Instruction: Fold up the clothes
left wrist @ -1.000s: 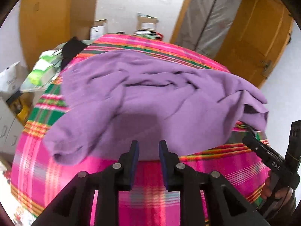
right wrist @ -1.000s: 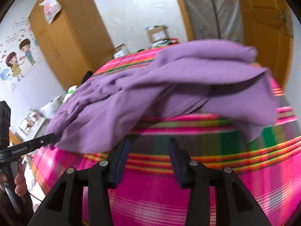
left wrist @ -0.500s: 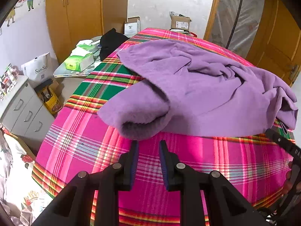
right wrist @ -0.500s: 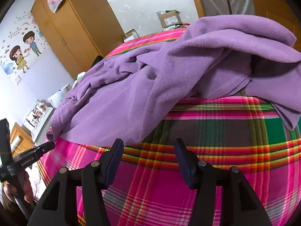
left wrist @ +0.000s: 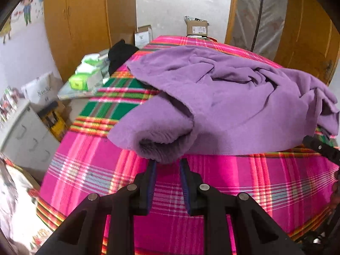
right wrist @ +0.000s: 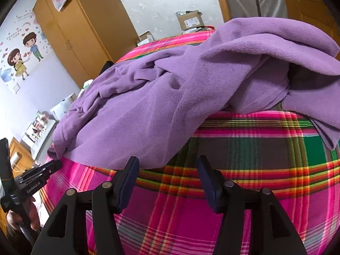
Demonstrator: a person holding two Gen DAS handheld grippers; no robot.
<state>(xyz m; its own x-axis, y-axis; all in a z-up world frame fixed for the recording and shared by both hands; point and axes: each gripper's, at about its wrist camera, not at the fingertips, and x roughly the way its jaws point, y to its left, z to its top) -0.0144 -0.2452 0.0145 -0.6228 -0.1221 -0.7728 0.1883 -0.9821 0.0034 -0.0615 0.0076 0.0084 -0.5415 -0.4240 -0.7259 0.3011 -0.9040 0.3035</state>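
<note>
Now the left tool (left wrist: 166, 162) is right at the rolled cuff end of the purple fleece top (left wrist: 223, 102); a second ago it looked over the heap from lower down, half a second ago it sat back from the cuff. Jaws show a narrow gap, the cuff's edge just over the tips, nothing pinched yet as far as I can tell. My read: it's lining up a grab on that sleeve.

Right tool (right wrist: 167, 165) has spread wider over the last second, jaws well apart, holding nothing. The top's near hem lies just ahead of its left finger (right wrist: 129, 178); bare plaid cloth (right wrist: 244, 148) is between the tips.

Top is still a crumpled heap across the middle of the plaid-covered table (left wrist: 89, 170), sleeve drooping toward the near left edge, other bunched folds toward the right edge. No fold made yet; it probably needs spreading flat first.
</note>
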